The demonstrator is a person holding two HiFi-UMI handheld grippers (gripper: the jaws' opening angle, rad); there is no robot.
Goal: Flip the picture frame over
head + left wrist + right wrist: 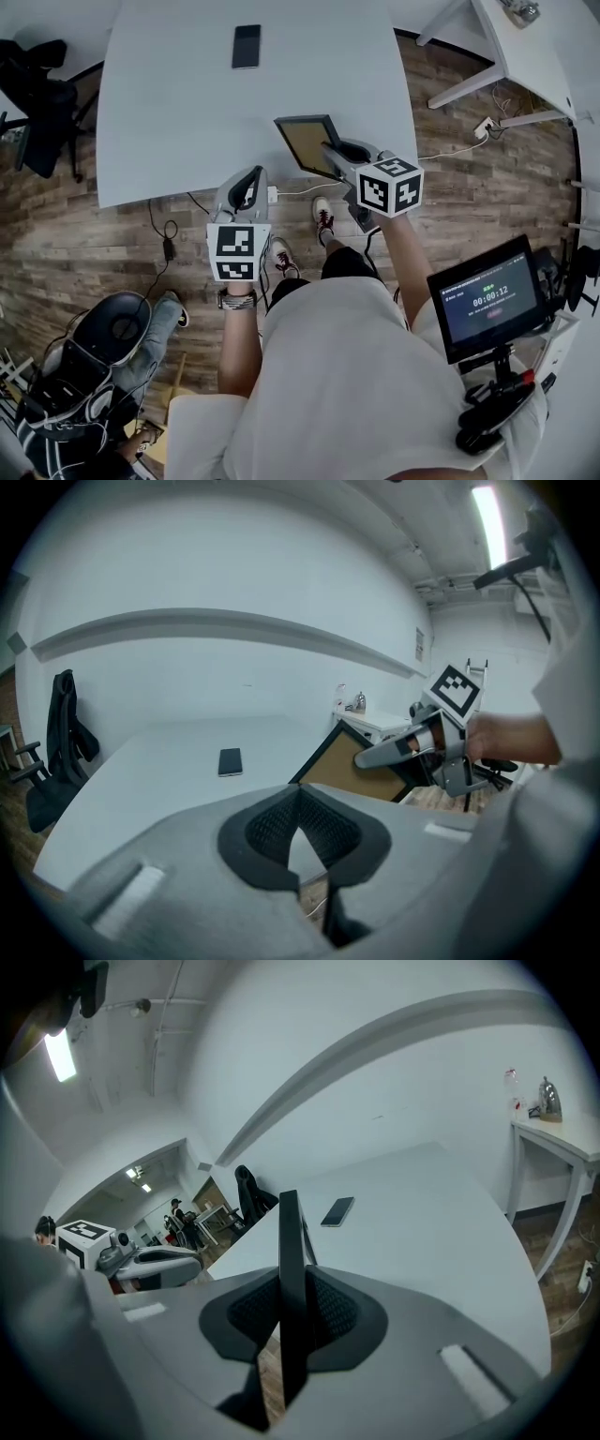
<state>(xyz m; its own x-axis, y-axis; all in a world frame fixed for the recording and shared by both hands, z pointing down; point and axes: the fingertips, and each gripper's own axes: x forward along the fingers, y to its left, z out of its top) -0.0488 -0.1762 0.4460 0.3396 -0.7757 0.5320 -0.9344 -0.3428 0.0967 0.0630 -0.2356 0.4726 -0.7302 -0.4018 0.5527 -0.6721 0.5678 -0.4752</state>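
The picture frame (305, 142) has a black border and a brown backing board. It is lifted off the white table (178, 112) at its near edge and tilts steeply. My right gripper (336, 155) is shut on the frame's near right edge. The right gripper view shows the frame (291, 1260) edge-on between the pads. In the left gripper view the brown board (352, 766) faces me, with the right gripper (394, 752) clamped on it. My left gripper (251, 178) hovers at the table's near edge, left of the frame, its jaws together and holding nothing.
A black phone (247, 46) lies flat on the far part of the table. A black office chair (33, 94) stands at the left and a second white table (525, 47) at the right. A small screen (487, 298) on a stand is near my right side, and a backpack (75, 384) lies on the floor.
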